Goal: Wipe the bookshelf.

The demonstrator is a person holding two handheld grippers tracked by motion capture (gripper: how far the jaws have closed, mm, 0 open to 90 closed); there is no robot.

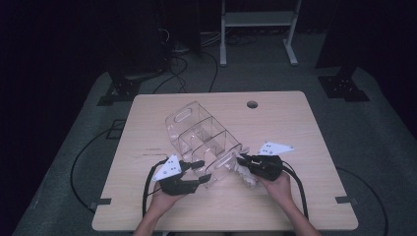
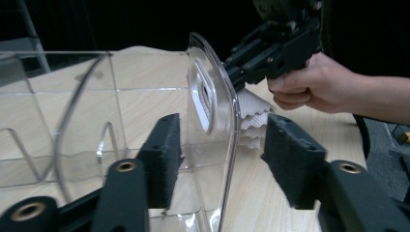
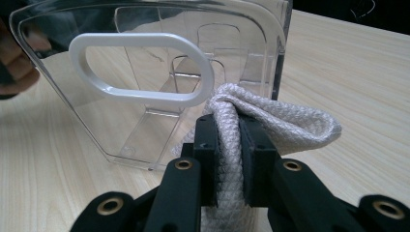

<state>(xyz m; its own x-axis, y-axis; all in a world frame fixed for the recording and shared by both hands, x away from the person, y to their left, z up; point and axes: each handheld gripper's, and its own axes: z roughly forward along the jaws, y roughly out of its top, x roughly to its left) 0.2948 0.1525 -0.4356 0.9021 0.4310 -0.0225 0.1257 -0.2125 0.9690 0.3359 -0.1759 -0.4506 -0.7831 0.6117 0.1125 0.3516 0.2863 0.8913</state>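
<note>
At lower centre, the left gripper point(image 1: 196, 172) straddles the clear organizer's point(image 1: 204, 137) end wall, jaws spread (not touching); the right gripper point(image 1: 243, 160) pinches a white cloth point(image 3: 251, 121).

The white cloth point(image 3: 251, 145) runs past the bottom edge, its lower part hidden behind the claw.

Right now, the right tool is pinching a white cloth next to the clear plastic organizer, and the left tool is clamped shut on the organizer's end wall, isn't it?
Not quite. The left tool is open: in the left gripper view its jaws stand apart on either side of the clear plastic organizer's end wall, not clamped on it. The rest holds: the right tool pinches the white cloth beside the organizer.
</note>
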